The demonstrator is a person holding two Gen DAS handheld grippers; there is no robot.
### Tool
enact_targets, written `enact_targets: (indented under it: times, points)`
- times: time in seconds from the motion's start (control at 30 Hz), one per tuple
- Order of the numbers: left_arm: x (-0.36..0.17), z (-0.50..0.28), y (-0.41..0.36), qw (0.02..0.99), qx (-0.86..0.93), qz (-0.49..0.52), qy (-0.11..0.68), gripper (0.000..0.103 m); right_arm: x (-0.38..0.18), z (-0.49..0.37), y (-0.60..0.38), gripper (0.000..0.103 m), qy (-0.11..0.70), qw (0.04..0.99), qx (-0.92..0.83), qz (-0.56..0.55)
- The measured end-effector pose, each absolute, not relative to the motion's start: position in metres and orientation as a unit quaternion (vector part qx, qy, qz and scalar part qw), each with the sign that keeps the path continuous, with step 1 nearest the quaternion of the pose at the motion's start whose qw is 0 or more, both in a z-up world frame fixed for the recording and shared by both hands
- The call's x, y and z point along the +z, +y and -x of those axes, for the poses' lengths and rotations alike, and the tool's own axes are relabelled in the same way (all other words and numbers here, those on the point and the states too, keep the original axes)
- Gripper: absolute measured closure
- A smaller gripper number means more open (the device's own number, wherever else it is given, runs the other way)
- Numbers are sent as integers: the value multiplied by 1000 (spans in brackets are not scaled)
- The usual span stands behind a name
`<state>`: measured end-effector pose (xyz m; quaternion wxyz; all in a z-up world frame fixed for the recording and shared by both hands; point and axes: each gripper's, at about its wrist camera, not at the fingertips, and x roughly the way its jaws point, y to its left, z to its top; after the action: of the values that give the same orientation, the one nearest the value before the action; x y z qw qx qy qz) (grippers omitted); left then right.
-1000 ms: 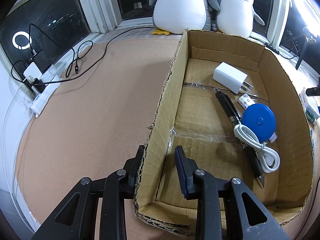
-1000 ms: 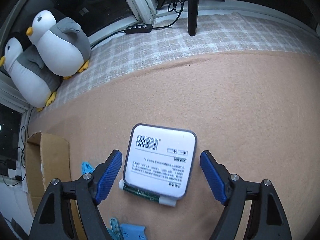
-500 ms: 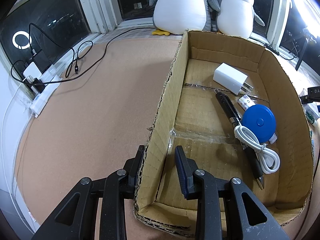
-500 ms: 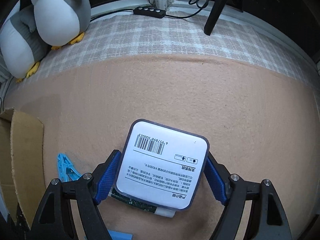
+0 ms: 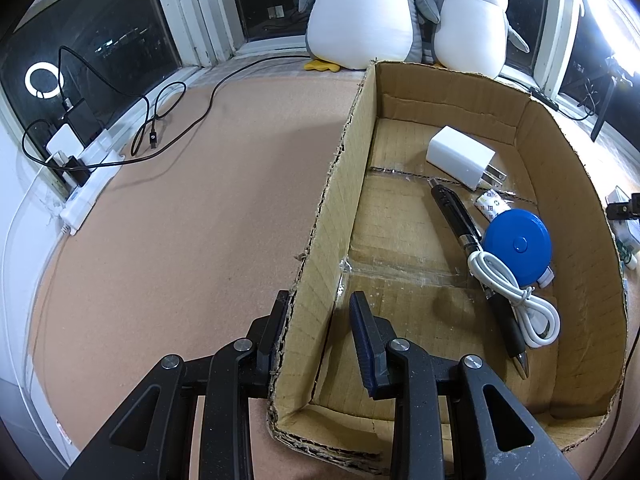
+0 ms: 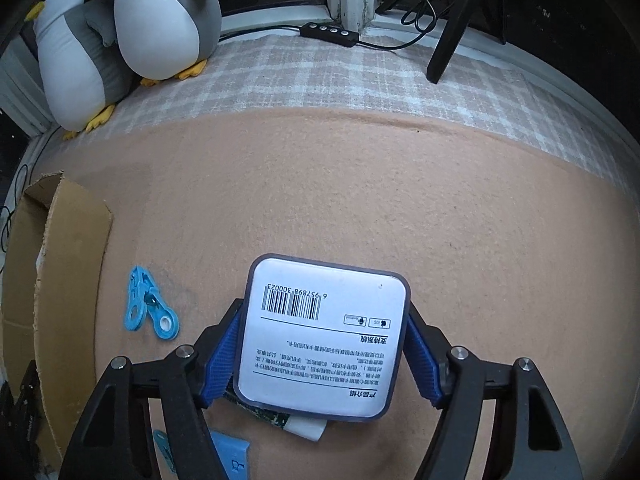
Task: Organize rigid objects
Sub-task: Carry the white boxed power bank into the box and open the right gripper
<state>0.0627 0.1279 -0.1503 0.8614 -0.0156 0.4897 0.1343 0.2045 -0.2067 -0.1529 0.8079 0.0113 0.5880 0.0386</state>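
My right gripper is shut on a flat white box with a barcode label, its blue pads pressed to the box's two sides. A green-and-white tube lies under the box's near edge. My left gripper is shut on the near left wall of an open cardboard box, one finger outside and one inside. In the cardboard box lie a white charger, a black pen, a blue round tape measure and a coiled white cable.
Blue clothes pegs lie on the tan mat left of the white box, beside the cardboard box's wall. A blue item lies at the near edge. Two plush penguins stand at the window. A power strip and cables lie far left.
My right gripper has moved forward around the white box and shut on its sides. My left gripper has kept its hold on the cardboard wall.
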Motion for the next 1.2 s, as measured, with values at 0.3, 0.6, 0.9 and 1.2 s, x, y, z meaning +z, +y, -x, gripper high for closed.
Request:
enact_targets:
  times: [0.3,0.6,0.9,1.2]
  points:
    - [-150,-63,127,862,135,15,489,71,-143,-199,-217,34,570,821,37,-11]
    - [-150,-61,126,862,137,15,489,71,-87,-193,-180,34,522,848,89,-3]
    - [-150,-60,126,862,136,16,488,71,-51,-176,-100,34,493,851,180,23]
    - [-150,-60,127,862,135,20,488,71,-56,-164,-23,33,499,829,249,51]
